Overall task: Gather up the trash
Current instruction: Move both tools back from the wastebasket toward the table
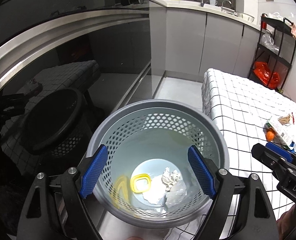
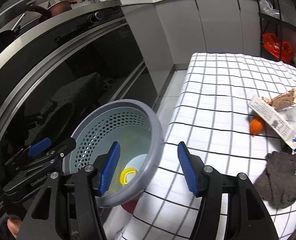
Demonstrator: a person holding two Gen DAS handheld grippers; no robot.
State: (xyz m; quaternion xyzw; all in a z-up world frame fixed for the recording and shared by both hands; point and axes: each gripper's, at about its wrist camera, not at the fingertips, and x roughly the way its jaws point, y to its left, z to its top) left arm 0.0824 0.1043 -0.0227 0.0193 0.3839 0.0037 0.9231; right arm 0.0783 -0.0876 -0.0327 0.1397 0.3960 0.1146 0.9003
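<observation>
the left tool point(image 1: 148, 172) is spread wide above the grey perforated trash bin point(image 1: 218, 138), holding nothing; inside lie a yellow plastic ring point(image 1: 141, 183) and crumpled paper point(image 1: 171, 178). the right tool point(image 2: 148, 168) is spread too, empty, straddling the bin's rim and the checked counter point(image 2: 218, 92). "genrobot.ai" is printed on the left tool's body. farther right on the counter lie a grey sock point(image 2: 277, 180), an orange fruit point(image 2: 256, 125) and printed wrappers point(image 2: 271, 118). the dark oven door point(image 2: 78, 66) stands beyond the bin.
</observation>
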